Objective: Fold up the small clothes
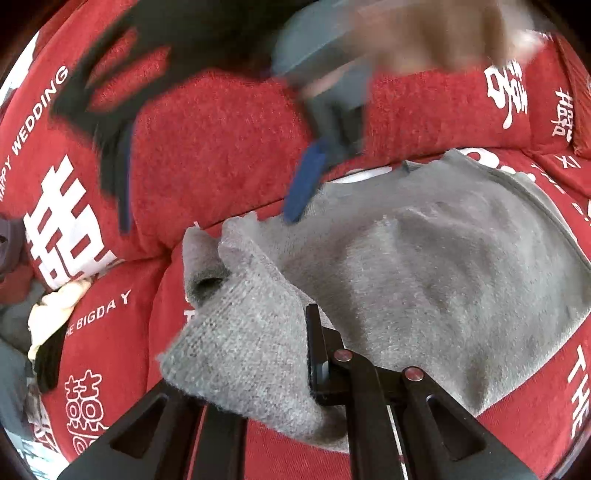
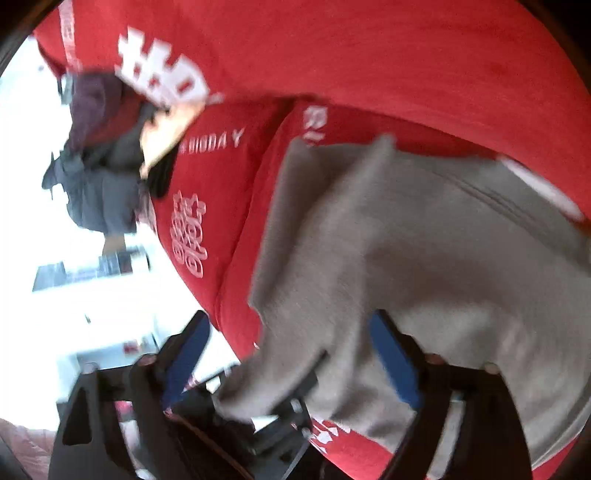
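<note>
A grey knit garment lies spread on the red sofa seat. My left gripper is shut on a sleeve end of it, lifted a little off the seat. The right gripper hovers blurred over the garment's far edge, wide open, one blue pad near the cloth. In the right wrist view the right gripper stands open, blue pads apart, nothing pinched. The grey garment lies below it. The left gripper shows dark at the bottom with grey cloth in it.
The red sofa cover carries white lettering. A pile of cream and dark clothes sits at the seat's left end, seen also as a clothes pile by a bright floor. A hand holds the right gripper.
</note>
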{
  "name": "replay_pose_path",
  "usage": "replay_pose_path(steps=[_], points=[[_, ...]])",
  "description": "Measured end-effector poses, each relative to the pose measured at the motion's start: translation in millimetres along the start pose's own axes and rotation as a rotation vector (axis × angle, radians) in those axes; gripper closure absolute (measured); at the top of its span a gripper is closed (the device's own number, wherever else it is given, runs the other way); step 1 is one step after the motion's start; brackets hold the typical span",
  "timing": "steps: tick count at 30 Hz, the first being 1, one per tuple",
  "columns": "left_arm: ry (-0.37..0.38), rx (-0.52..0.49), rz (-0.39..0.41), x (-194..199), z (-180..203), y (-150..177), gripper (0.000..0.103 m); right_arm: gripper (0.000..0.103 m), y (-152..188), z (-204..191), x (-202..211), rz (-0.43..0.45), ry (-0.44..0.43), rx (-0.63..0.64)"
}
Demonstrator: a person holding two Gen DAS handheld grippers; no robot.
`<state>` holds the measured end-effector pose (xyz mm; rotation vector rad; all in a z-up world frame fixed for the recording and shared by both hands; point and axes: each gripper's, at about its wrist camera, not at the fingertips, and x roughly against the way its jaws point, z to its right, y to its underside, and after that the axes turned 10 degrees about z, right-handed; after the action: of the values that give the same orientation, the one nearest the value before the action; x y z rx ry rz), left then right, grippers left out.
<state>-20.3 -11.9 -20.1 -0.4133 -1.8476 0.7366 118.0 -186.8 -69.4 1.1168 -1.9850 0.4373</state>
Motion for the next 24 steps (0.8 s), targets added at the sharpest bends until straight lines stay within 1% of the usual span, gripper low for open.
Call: replay_pose_path(steps=[1, 3, 5, 7, 10, 11, 12, 13, 14, 15, 16, 18, 19, 21, 24], points=[[0.000, 0.000, 0.001, 0, 0, 0, 0.092, 0.000, -10, -6, -16, -0.041, 0.022, 0.020], [0.000, 0.004, 0.001, 1, 0, 1, 0.092, 0.000, -20, -15, -38, -0.087, 0.094, 0.060], [0.002, 0.007, 0.004, 1, 0, 1, 0.092, 0.000, -28, -22, -56, -0.120, 0.137, 0.092], [0.001, -0.002, 0.008, 2, 2, 2, 0.092, 0.000, -34, -28, -70, -0.140, 0.152, 0.104], [0.004, -0.007, 0.010, 3, 5, 2, 0.092, 0.001, -40, -32, -85, -0.145, 0.215, 0.125], [0.005, -0.007, 0.009, 4, 5, 1, 0.092, 0.003, -41, -31, -89, -0.151, 0.238, 0.125], [0.009, -0.003, 0.004, 3, 5, 1, 0.092, 0.019, -42, -29, -90, -0.157, 0.250, 0.121], [0.014, 0.004, -0.004, 3, 5, 1, 0.092, 0.058, -42, -23, -90, -0.157, 0.268, 0.109], [0.019, 0.009, -0.007, 3, 5, 1, 0.092, 0.073, -41, -16, -88, -0.157, 0.299, 0.095], [0.022, 0.012, -0.006, 4, 4, 0, 0.092, 0.081, -40, -11, -83, -0.139, 0.302, 0.088], [0.027, 0.009, -0.001, 7, 5, -2, 0.092, 0.084, -38, -9, -77, -0.115, 0.287, 0.087], [0.041, -0.002, 0.016, 14, 8, -7, 0.092, 0.085, -30, -6, -58, -0.049, 0.251, 0.083], [0.052, -0.011, 0.026, 20, 11, -11, 0.092, 0.085, -24, -5, -46, -0.010, 0.215, 0.077], [0.075, -0.027, 0.049, 32, 19, -19, 0.092, 0.085, -10, 1, -21, 0.055, 0.131, 0.061], [0.110, -0.057, 0.087, 52, 34, -35, 0.092, 0.085, 20, 15, 27, 0.178, -0.037, 0.010]])
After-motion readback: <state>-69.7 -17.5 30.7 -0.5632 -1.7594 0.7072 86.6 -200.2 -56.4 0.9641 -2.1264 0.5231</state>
